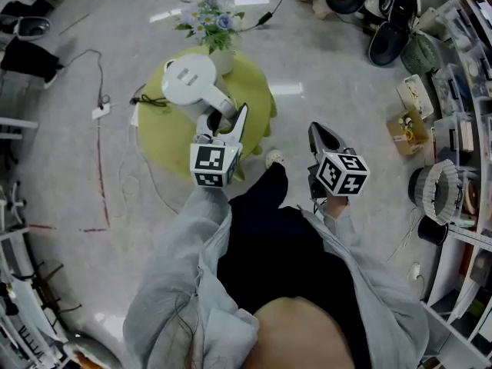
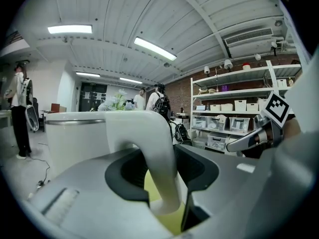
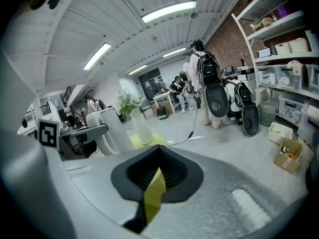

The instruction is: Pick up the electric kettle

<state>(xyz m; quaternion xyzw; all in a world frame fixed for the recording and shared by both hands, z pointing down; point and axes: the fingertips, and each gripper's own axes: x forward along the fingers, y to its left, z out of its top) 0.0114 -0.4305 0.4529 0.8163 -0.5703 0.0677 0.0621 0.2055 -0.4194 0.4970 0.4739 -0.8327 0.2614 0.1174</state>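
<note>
A white electric kettle point(image 1: 188, 79) stands on a small round yellow-green table point(image 1: 257, 91). My left gripper point(image 1: 225, 121) reaches in from the kettle's near side, and its jaws close around the curved white handle point(image 1: 221, 108). In the left gripper view the handle point(image 2: 154, 148) runs down between the two black pads of the left gripper point(image 2: 160, 183), with the kettle body point(image 2: 75, 138) just behind. My right gripper point(image 1: 317, 138) hangs to the right of the table over the floor with nothing in it. In the right gripper view its jaws point(image 3: 155, 183) meet, leaving only a thin sliver of the yellow table showing, and the kettle point(image 3: 107, 128) stands far left.
A vase of flowers point(image 1: 211, 25) stands on the table's far side, behind the kettle. A black cord point(image 1: 150, 98) runs off the table's left edge to the floor. Shelves with boxes point(image 1: 453, 114) line the right side. Bags and helmets point(image 1: 384, 21) lie on the floor beyond.
</note>
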